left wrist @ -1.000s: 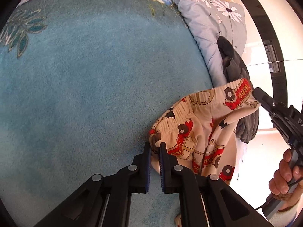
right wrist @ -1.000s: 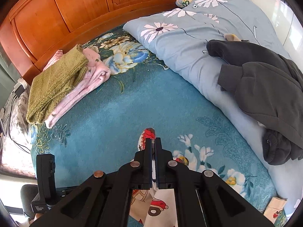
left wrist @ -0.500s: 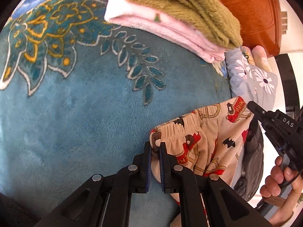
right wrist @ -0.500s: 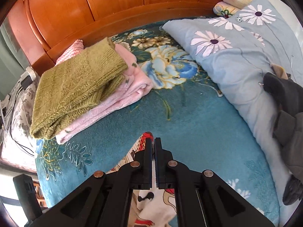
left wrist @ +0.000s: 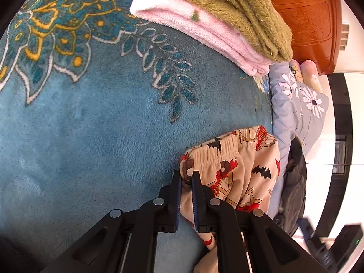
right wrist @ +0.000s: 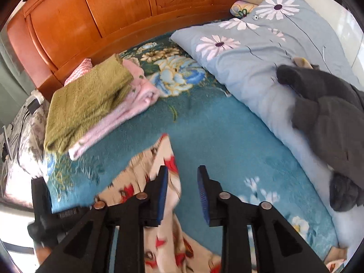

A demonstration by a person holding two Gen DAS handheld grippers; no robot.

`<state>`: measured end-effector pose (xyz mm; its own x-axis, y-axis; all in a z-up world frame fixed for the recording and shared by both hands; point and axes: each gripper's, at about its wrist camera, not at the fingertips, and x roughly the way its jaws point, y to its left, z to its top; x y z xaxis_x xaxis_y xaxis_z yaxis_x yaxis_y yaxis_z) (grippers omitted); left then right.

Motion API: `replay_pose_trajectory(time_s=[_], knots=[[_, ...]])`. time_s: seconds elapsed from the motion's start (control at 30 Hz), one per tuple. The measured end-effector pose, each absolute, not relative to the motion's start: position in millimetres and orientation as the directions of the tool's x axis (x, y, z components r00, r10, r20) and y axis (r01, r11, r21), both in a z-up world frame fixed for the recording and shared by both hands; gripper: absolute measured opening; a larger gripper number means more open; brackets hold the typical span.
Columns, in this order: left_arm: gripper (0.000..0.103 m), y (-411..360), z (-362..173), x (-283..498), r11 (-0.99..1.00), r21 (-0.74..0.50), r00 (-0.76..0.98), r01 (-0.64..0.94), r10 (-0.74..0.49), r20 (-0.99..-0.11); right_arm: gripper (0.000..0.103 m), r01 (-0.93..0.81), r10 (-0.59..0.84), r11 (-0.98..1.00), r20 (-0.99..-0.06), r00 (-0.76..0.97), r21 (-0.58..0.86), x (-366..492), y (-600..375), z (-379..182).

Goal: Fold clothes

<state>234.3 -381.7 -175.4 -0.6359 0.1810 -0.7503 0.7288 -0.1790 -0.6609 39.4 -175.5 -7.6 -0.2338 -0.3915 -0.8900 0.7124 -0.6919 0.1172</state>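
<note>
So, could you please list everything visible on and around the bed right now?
printed shorts: one, beige with red print, on the blanket, nearest the grippers
blanket: one, teal floral, covering the bed
green knit: one, folded, atop pink garment
pink garment: one, folded
duvet: one, grey-blue, daisies
dark clothes: grey heap, on duvet
headboard: one, orange wood
left gripper: shut on the shorts' waistband
right gripper: just opened, nothing held
</note>
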Motion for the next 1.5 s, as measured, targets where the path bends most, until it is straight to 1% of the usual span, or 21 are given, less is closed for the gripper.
replay_pose_trajectory(time_s=[0.13, 0.2, 0.3, 0.4, 0.47, 0.6, 0.7, 0.77, 0.8, 0.83, 0.87, 0.9, 1.03, 1.13, 1.2, 1.33, 1.43, 1.5], knots=[[0.013, -377.2, -169.5, 233.8, -0.197, -0.66, -0.63, 0.725, 0.197, -0.751, 0.035, 0.674, -0.264, -0.736, -0.943, -0.205, 0.059, 92.5, -84.5, -35.7], [0.02, -374.9, -169.6, 232.2, -0.199, -0.65, -0.615, 0.733, 0.214, -0.759, 0.035, 0.627, -0.225, -0.775, -0.961, -0.161, 0.077, 111.8, -38.3, -53.3], [0.021, -371.7, -168.0, 234.6, -0.195, -0.643, -0.604, 0.741, 0.225, -0.765, 0.036, 0.538, -0.198, -0.836, -0.973, -0.119, 0.104, 132.9, 15.1, -75.8], [0.024, -368.6, -164.9, 238.8, -0.192, -0.639, -0.599, 0.745, 0.23, -0.767, 0.036, 0.464, -0.217, -0.873, -0.971, -0.099, 0.148, 138.4, 35.6, -89.5], [0.026, -366.5, -160.7, 241.9, -0.195, -0.645, -0.606, 0.739, 0.227, -0.763, 0.046, 0.437, -0.258, -0.879, -0.961, -0.098, 0.191, 133.4, 35.9, -95.5], [0.032, -367.0, -153.6, 252.6, -0.166, -0.667, -0.637, 0.727, 0.2, -0.744, 0.046, 0.349, -0.333, -0.894, -0.938, -0.096, 0.282, 113.6, 31.8, -108.8], [0.033, -366.7, -148.8, 255.3, -0.167, -0.686, -0.658, 0.708, 0.197, -0.727, 0.046, 0.279, -0.361, -0.904, -0.927, -0.097, 0.323, 103.5, 28.0, -116.8], [0.034, -363.1, -144.6, 252.9, -0.197, -0.681, -0.652, 0.706, 0.195, -0.733, 0.045, 0.238, -0.385, -0.903, -0.919, -0.078, 0.358, 104.6, 25.2, -122.7], [0.034, -361.1, -142.4, 251.4, -0.213, -0.678, -0.65, 0.703, 0.195, -0.735, 0.042, 0.225, -0.409, -0.895, -0.91, -0.062, 0.386, 106.0, 22.8, -124.9], [0.034, -359.2, -140.3, 249.8, -0.229, -0.676, -0.647, 0.701, 0.195, -0.737, 0.027, 0.214, -0.435, -0.884, -0.899, -0.048, 0.416, 107.9, 20.7, -126.3], [0.035, -357.6, -138.3, 248.2, -0.246, -0.674, -0.645, 0.697, 0.198, -0.738, 0.008, 0.207, -0.454, -0.875, -0.89, -0.035, 0.438, 109.7, 18.7, -127.1], [0.036, -355.9, -136.4, 246.6, -0.262, -0.672, -0.642, 0.693, 0.2, -0.74, 0.004, 0.207, -0.469, -0.867, -0.882, -0.032, 0.453, 111.2, 17.6, -125.6], [0.039, -349.8, -129.5, 242.2, -0.308, -0.68, -0.651, 0.665, 0.207, -0.731, 0.002, 0.222, -0.557, -0.816, -0.828, -0.062, 0.533, 112.7, 23.6, -103.6], [0.04, -344.9, -125.1, 238.1, -0.339, -0.681, -0.651, 0.649, 0.214, -0.728, 0.002, 0.254, -0.633, -0.762, -0.769, -0.092, 0.596, 110.6, 34.4, -71.4], [0.04, -341.1, -123.6, 234.4, -0.362, -0.671, -0.642, 0.646, 0.218, -0.735, 0.002, 0.285, -0.699, -0.702, -0.708, -0.102, 0.652, 111.9, 39.5, -43.1], [0.04, -335.6, -122.8, 230.4, -0.393, -0.654, -0.623, 0.647, 0.223, -0.75, 0.002, 0.373, -0.802, -0.585, -0.583, -0.131, 0.72, 123.5, 44.7, 19.2], [0.041, -332.5, -125.4, 227.8, -0.405, -0.637, -0.6, 0.656, 0.232, -0.766, 0.002, 0.45, -0.843, -0.527, -0.51, -0.172, 0.721, 130.3, 40.0, 58.3], [0.041, -330.9, -127.2, 227.0, -0.409, -0.627, -0.587, 0.663, 0.237, -0.774, 0.002, 0.482, -0.838, -0.536, -0.507, -0.204, 0.693, 128.4, 33.2, 70.6]])
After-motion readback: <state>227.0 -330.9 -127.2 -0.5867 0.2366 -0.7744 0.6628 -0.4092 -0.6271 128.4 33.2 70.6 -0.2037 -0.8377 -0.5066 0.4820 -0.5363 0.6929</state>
